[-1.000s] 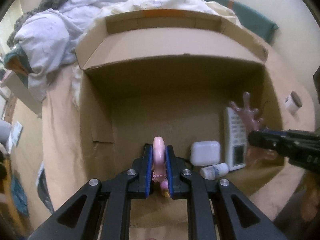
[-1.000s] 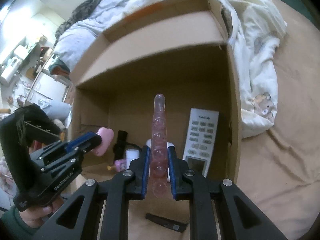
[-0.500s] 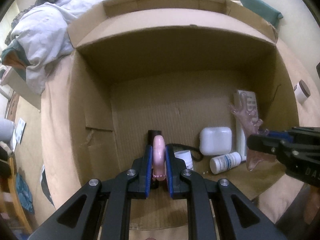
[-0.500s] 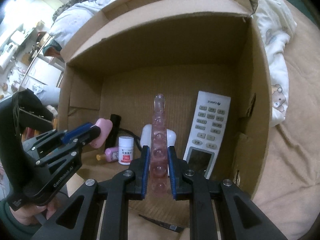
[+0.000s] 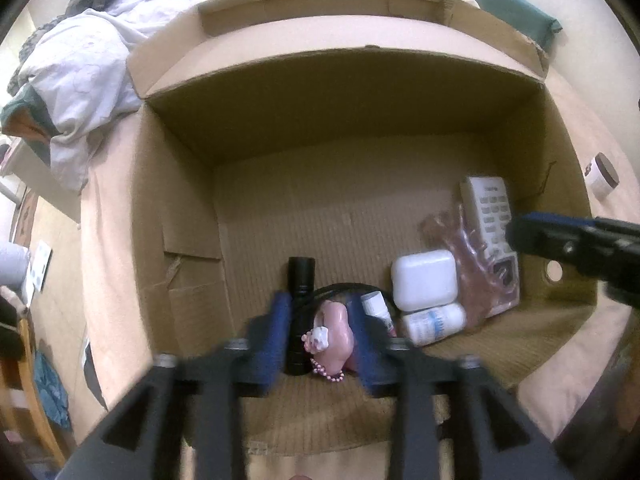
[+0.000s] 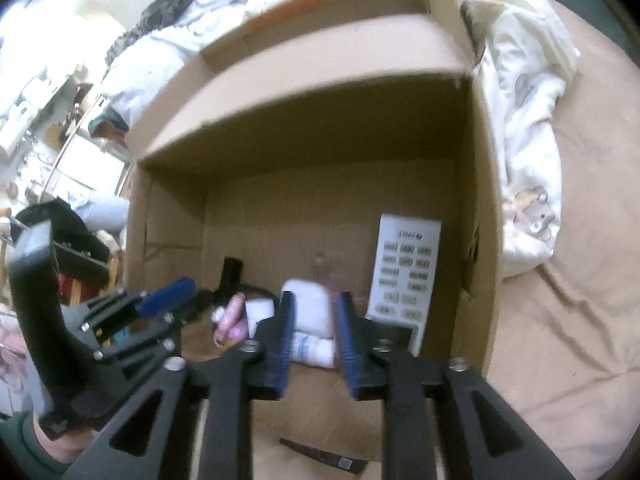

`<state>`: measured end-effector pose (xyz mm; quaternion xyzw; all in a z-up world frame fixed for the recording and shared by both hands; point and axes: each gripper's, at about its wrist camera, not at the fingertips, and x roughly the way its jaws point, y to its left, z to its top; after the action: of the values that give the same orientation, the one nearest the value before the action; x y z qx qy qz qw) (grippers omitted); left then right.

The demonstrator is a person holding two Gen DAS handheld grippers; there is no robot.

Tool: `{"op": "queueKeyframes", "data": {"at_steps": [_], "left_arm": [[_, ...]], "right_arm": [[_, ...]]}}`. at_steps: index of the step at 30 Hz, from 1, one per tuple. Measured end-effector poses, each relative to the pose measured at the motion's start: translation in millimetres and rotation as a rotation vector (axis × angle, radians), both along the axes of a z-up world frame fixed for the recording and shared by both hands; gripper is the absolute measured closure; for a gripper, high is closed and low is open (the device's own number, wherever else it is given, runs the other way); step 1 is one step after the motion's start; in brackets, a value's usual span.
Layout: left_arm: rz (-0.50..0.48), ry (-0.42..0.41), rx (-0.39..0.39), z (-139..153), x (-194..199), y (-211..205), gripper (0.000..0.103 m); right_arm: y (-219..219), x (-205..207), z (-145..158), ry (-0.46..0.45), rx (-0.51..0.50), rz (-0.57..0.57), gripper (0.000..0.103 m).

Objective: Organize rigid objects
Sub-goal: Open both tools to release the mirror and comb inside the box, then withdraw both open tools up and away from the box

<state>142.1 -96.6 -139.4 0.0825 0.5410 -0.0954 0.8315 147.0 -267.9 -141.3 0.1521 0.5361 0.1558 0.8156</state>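
Left gripper jaws just opened, pink plastic charm with bead chain loose between, right gripper jaws just opened, holding nothing, above open brown cardboard box, translucent pink hand-shaped toy on white remote control.

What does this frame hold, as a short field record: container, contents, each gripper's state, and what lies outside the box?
container: open cardboard box on a bed
contents: black flashlight, pink charm, white case, two white bottles, one lying, white remote, translucent pink comb-like piece
left gripper: jaws have just been opening; the pink charm lies between them, pads apart from it
right gripper: jaws have just been opening, nothing gripped
outside the box: crumpled bedding, small round jar
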Motion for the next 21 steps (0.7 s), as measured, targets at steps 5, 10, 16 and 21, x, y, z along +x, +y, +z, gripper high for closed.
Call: {"op": "queueKeyframes", "data": {"at_steps": [5, 10, 16, 21], "left_arm": [[0.045, -0.039, -0.022, 12, -3, 5, 0.027], [0.066, -0.082, -0.006, 21, -3, 7, 0.015], [0.048, -0.084, -0.014, 24, -8, 2, 0.011], [0.065, -0.083, -0.026, 28, -7, 4, 0.011]], "right_arm": [[-7, 0, 12, -0.053, 0.054, -0.040, 0.011], [-9, -1, 18, -0.090, 0.078, -0.052, 0.000], [-11, -6, 29, -0.193, 0.049, -0.072, 0.000], [-14, -9, 33, -0.211, 0.049, -0.085, 0.000]]}}
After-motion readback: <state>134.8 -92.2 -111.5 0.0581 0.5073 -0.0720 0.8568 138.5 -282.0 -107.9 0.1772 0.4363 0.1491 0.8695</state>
